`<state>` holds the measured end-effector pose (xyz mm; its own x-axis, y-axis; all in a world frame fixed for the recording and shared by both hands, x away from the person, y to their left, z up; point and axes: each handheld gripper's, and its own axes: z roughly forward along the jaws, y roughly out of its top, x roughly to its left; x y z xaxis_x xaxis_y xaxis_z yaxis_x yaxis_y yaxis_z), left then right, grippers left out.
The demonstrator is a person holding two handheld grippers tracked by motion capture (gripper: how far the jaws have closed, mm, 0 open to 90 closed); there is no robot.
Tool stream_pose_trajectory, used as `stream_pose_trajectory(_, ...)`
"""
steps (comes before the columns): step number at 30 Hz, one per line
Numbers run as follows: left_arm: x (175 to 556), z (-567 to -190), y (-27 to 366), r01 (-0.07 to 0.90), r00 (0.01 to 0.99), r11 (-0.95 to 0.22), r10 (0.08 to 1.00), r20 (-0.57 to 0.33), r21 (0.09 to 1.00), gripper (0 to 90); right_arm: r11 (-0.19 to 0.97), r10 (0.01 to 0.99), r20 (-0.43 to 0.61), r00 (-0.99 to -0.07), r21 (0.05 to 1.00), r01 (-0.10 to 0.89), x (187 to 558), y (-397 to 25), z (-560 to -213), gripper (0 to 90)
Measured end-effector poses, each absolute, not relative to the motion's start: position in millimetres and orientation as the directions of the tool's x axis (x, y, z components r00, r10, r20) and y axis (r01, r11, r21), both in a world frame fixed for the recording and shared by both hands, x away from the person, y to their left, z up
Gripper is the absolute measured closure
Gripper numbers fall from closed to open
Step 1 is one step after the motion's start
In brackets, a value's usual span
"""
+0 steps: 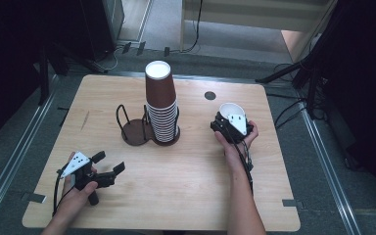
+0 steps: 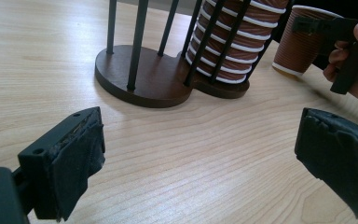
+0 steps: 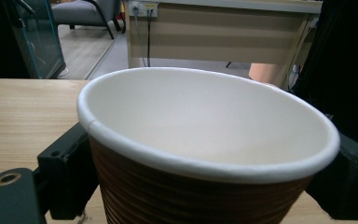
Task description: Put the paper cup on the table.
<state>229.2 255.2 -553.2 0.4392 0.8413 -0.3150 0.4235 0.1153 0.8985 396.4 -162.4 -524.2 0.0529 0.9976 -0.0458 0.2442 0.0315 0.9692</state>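
Observation:
A tall stack of brown paper cups (image 1: 161,105) (image 2: 240,42) stands upside down in the right ring of a dark two-ring wire holder (image 1: 138,128) (image 2: 142,81); the left ring holds nothing. My right gripper (image 1: 231,126) (image 3: 205,186) is shut on a single brown cup with a white inside (image 1: 232,111) (image 3: 205,140) (image 2: 300,42), held upright at the table's right of centre. My left gripper (image 1: 108,164) (image 2: 200,158) rests low near the front left, open, with bare table between its padded jaws.
The wooden table (image 1: 186,196) has a small dark round hole (image 1: 210,95) near its far edge. Black tripod legs (image 1: 298,68) and cables lie on the floor beyond the table. A light desk (image 3: 223,32) stands behind.

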Motion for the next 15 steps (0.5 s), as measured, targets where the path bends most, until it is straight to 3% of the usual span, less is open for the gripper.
stream_pose_trajectory(15,229.3,-553.3,255.0,0.427,0.443,0.113,0.839,-0.317,0.897,2.4,0.006,0.999,0.007,-0.037,0.943,0.333,389.9,-161.5,-515.5,0.0)
